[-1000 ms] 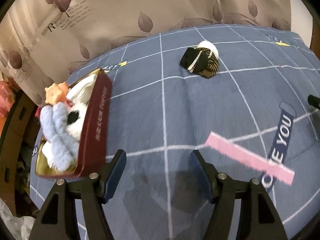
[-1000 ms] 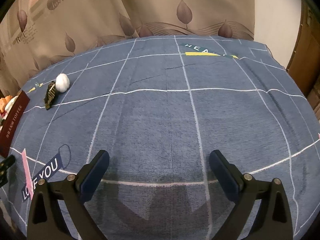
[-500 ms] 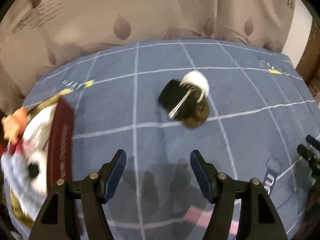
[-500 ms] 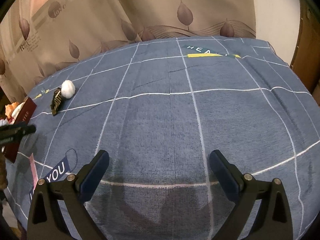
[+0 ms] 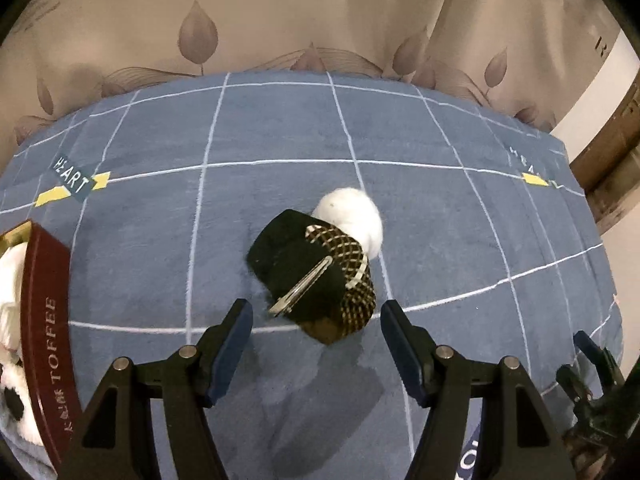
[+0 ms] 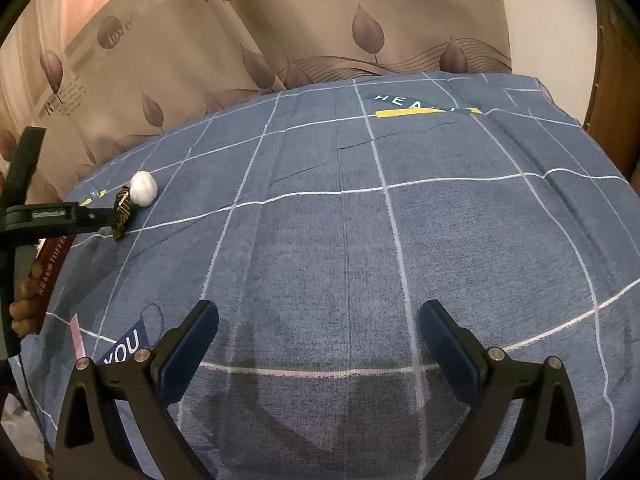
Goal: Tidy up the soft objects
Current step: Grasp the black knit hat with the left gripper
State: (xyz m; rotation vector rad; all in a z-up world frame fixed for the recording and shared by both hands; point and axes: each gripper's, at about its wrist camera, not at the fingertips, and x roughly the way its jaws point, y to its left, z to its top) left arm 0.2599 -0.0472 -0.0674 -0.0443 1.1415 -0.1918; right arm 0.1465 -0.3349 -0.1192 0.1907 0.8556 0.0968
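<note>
A black soft hair piece with a gold net pattern and a metal clip (image 5: 316, 276) lies on the blue blanket, with a white pompom (image 5: 352, 220) touching its far side. My left gripper (image 5: 316, 340) is open and empty, its fingertips just short of the hair piece on either side. At the left edge stands a dark red toffee tin (image 5: 44, 344) with white plush toys (image 5: 12, 280) inside. My right gripper (image 6: 318, 344) is open and empty over bare blanket. In the right wrist view the hair piece (image 6: 122, 210) and the pompom (image 6: 143, 188) lie far left, by the left gripper (image 6: 96, 216).
A blue grid-patterned blanket (image 6: 360, 240) covers the bed. A leaf-print curtain (image 5: 280, 20) hangs close behind it. A wooden door frame (image 5: 608, 160) stands at the right. The right gripper's fingers (image 5: 592, 360) show at the lower right of the left wrist view.
My left gripper has moved right and forward from the toffee tin to the hair piece, which now sits just in front of its open jaws. The right gripper has tilted up slightly.
</note>
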